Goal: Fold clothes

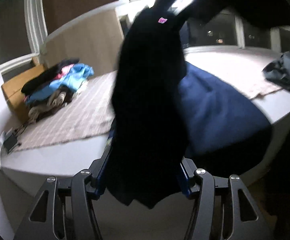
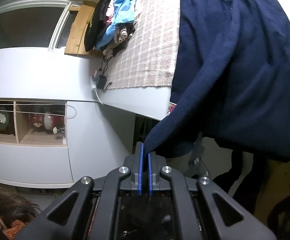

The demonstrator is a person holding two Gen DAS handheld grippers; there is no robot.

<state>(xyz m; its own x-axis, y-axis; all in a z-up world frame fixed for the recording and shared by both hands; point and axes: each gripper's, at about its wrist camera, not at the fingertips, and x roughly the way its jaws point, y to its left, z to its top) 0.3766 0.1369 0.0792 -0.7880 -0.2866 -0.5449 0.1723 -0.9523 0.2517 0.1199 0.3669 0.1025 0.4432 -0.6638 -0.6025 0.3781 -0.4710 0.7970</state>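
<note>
Navy cloth (image 2: pixel 234 70) is pinched in our right tool (image 2: pixel 145 156); our left tool (image 1: pixel 145 172), jaws spread, has dark fabric (image 1: pixel 148 100) draped between.

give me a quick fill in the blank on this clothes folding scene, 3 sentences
1. The right gripper is shut on an edge of the ____ blue garment.
2. The pile of clothes rests against a ____ box.
3. The garment hangs over the edge of the table, which is covered by a ____ cloth.

Missing words: navy (dark); cardboard; checked
</note>
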